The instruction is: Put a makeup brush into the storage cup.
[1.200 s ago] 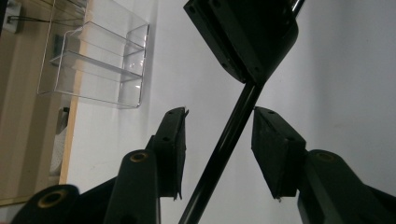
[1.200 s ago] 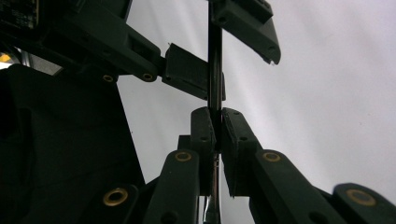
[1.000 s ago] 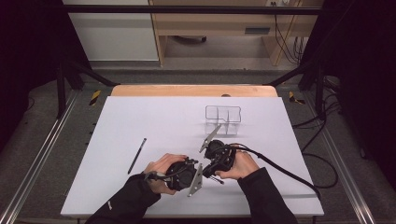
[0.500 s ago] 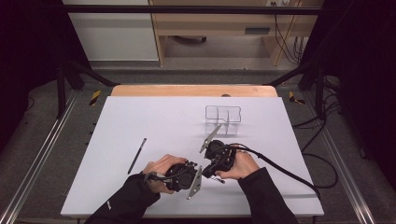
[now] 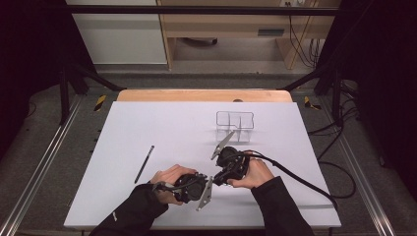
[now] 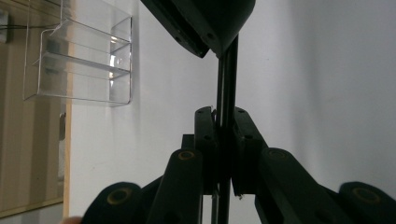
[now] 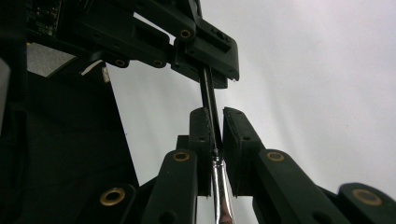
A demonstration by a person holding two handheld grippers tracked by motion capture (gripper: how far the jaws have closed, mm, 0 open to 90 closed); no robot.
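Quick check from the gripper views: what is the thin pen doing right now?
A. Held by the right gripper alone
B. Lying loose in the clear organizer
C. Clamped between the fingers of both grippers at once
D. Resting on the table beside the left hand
C: the pen runs from between the right gripper fingers into the left gripper, whose fingers have just closed on it.

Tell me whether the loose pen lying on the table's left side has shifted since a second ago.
No. The pen lies at the same slant and the same spacing from the clear organizer in the high view as before.
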